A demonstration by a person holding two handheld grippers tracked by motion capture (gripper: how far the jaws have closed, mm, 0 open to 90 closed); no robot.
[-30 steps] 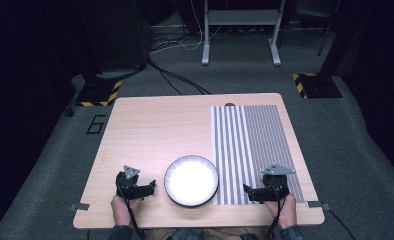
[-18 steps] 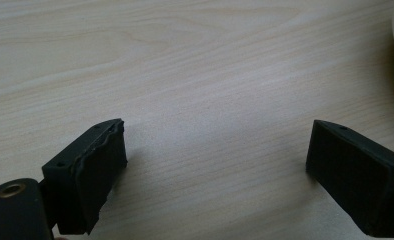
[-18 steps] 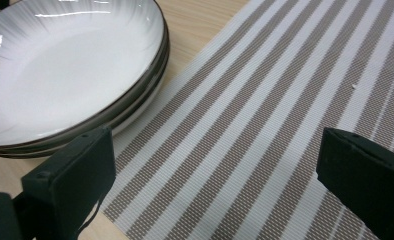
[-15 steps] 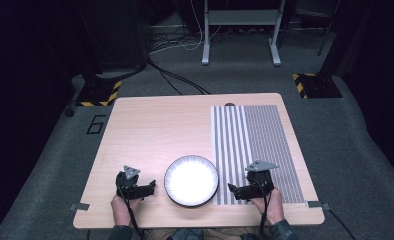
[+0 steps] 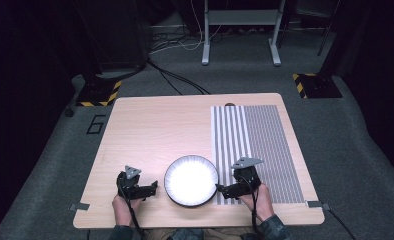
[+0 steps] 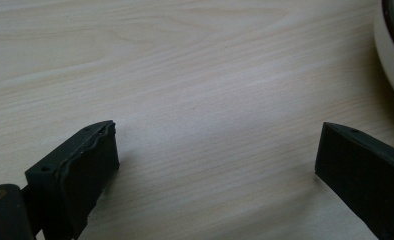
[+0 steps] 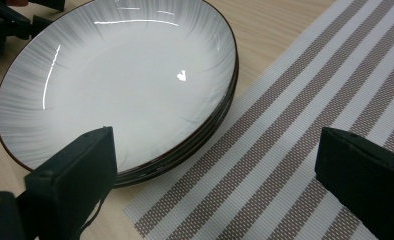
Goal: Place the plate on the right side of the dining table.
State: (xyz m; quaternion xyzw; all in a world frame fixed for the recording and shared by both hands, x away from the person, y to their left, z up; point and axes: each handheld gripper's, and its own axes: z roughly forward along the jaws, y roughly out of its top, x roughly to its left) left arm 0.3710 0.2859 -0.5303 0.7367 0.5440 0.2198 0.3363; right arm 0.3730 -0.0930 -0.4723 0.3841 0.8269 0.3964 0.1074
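Beside right gripper (image 7: 212, 165), stacked plates (image 7: 115, 85), striped mat (image 7: 305, 100)

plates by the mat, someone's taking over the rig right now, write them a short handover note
Left gripper: open, nothing between its jaws, low over bare table just left of the plates.
Right gripper: open, holding nothing, jaws aimed at the right rim of the plates.
Plates: a stack of white, dark-rimmed plates at the near middle of the table, right edge beside the striped placemat or just over its edge.
Done: nothing lifted or gripped.
Left: probably close on the rim and lift a plate, perhaps to set it on the placemat.
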